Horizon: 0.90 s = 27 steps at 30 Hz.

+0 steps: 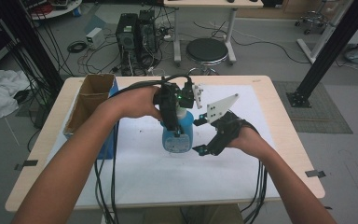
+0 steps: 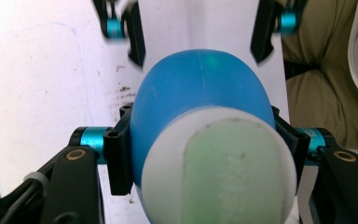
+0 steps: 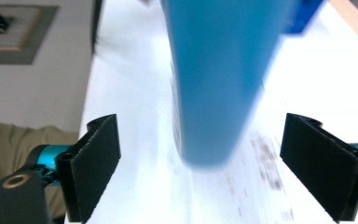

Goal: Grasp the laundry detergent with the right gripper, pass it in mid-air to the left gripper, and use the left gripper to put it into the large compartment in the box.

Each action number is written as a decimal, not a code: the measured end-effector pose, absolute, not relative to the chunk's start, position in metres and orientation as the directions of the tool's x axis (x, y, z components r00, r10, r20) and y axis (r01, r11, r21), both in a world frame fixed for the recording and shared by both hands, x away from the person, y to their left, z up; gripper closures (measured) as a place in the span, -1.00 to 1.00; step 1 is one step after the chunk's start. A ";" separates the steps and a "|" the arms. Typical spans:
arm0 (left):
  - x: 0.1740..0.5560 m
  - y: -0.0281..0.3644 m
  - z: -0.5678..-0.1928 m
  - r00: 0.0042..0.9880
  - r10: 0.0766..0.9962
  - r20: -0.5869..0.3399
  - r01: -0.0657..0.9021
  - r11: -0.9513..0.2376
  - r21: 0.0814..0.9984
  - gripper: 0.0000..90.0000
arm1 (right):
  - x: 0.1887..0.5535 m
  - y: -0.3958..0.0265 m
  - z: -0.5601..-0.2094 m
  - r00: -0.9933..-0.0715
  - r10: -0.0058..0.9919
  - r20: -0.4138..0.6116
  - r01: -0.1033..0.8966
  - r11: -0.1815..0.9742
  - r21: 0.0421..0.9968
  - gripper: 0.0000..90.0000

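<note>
A blue bottle (image 1: 179, 135) with a pale label stands roughly upright over the white sheet (image 1: 144, 172) at the table's middle. My left gripper (image 1: 173, 126) comes at it from above and is shut on it. In the left gripper view both pads (image 2: 119, 158) press on the sides of the bottle (image 2: 200, 88). My right gripper (image 1: 199, 136) sits just right of the bottle, open, with its jaws spread wide. In the right gripper view the blurred bottle (image 3: 219, 79) rises between the pads (image 3: 98, 163), which do not touch it. The right gripper (image 2: 198, 35) also appears beyond the bottle in the left gripper view.
An open cardboard box (image 1: 91, 100) with a blue side stands at the table's left. Cables hang over the front edge (image 1: 105, 186). Beyond the far edge are a black stool (image 1: 207, 50) and computer towers (image 1: 135, 35).
</note>
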<state>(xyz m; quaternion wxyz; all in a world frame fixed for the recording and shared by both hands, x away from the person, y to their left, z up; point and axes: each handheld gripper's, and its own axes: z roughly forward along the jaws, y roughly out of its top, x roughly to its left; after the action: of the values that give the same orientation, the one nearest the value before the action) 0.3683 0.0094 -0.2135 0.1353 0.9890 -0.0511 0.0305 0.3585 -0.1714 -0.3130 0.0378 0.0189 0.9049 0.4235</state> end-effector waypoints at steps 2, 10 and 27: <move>0.369 0.012 -0.213 0.994 -0.082 0.077 -0.099 -0.962 0.253 -0.16 | 0.357 -0.178 -0.313 -0.995 0.086 -0.052 0.019 0.667 0.744 -0.75; 0.371 0.019 -0.208 0.995 -0.052 0.085 -0.071 -0.971 0.229 -0.16 | 0.350 -0.205 -0.310 -0.992 0.116 -0.046 0.067 0.808 0.585 -0.75; 0.387 0.047 -0.189 0.986 0.116 0.118 0.084 -0.966 0.245 -0.16 | 0.350 -0.277 -0.294 -0.971 0.236 -0.042 0.196 0.883 0.426 -0.98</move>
<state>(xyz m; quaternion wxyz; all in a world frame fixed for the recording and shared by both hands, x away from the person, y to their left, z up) 0.3872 0.0467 -0.1887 0.1202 0.9893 0.0506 0.0658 0.3504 -0.2773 -0.2938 0.0462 0.1115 0.9692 0.2145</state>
